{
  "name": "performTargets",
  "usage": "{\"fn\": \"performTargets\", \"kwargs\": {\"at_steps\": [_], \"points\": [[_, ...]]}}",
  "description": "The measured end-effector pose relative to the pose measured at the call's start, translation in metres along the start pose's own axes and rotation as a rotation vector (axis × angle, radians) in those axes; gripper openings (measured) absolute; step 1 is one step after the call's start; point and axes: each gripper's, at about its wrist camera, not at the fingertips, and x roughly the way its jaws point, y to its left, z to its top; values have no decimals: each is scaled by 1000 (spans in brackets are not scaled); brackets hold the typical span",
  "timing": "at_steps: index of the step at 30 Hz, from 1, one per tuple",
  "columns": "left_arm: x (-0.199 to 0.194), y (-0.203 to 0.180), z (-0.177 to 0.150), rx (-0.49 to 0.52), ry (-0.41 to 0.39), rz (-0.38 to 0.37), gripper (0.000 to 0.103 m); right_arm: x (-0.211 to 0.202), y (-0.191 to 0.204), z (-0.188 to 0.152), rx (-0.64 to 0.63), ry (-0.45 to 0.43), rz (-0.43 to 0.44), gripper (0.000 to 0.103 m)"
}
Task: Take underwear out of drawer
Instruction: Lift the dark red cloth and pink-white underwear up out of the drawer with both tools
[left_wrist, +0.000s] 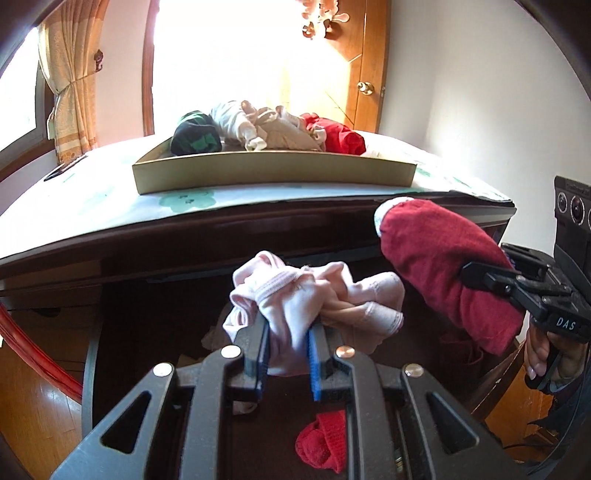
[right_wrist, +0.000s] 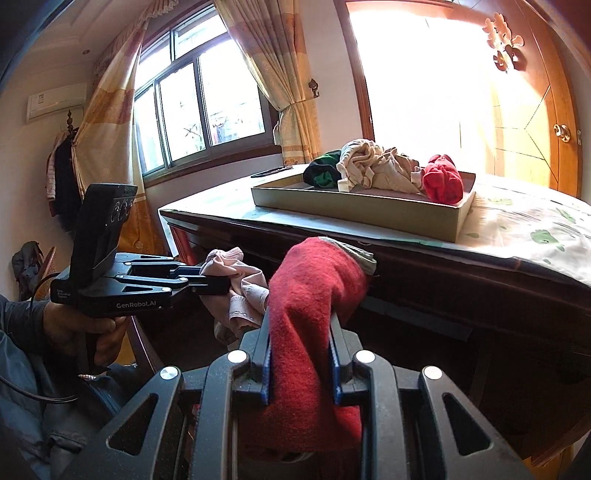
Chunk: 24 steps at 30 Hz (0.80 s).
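Observation:
My left gripper (left_wrist: 288, 328) is shut on crumpled pink underwear (left_wrist: 314, 291), held up in front of the dark dresser; the same bundle (right_wrist: 243, 284) shows at the left in the right wrist view. My right gripper (right_wrist: 301, 325) is shut on a red garment (right_wrist: 314, 288), which hangs beside the pink one (left_wrist: 443, 273). Below, inside the open drawer (left_wrist: 406, 424), another red piece (left_wrist: 323, 441) lies loose. On the dresser top sits a shallow cardboard tray (left_wrist: 273, 173) that holds a dark green piece (left_wrist: 195, 138), beige pieces (left_wrist: 266, 129) and a red piece (left_wrist: 340, 136).
A floral cloth (right_wrist: 535, 225) covers the dresser top. Behind it are a bright window, a wooden door (right_wrist: 532, 122) and tied curtains (left_wrist: 70, 92). A person's hands (right_wrist: 85, 325) grip both handles. A red hoop (left_wrist: 37, 350) stands at the far left by the wooden floor.

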Motion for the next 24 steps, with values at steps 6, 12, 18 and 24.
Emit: {"fn": "performTargets", "kwargs": {"at_steps": [6,12,18,24], "points": [[-9,-1,4,11,-52,17,15,-6,3,0,-18,-46,-6,25],[-14,-3,6,16,-84,27,15,-8,2,0,-25,-74,-4,25],[-24,-3,10,23,-127,35,15,-18,3,-1,-26,-126,1,25],[-33,-1,13,19,-161,38,15,-23,2,-1,-22,-152,5,25]]}}
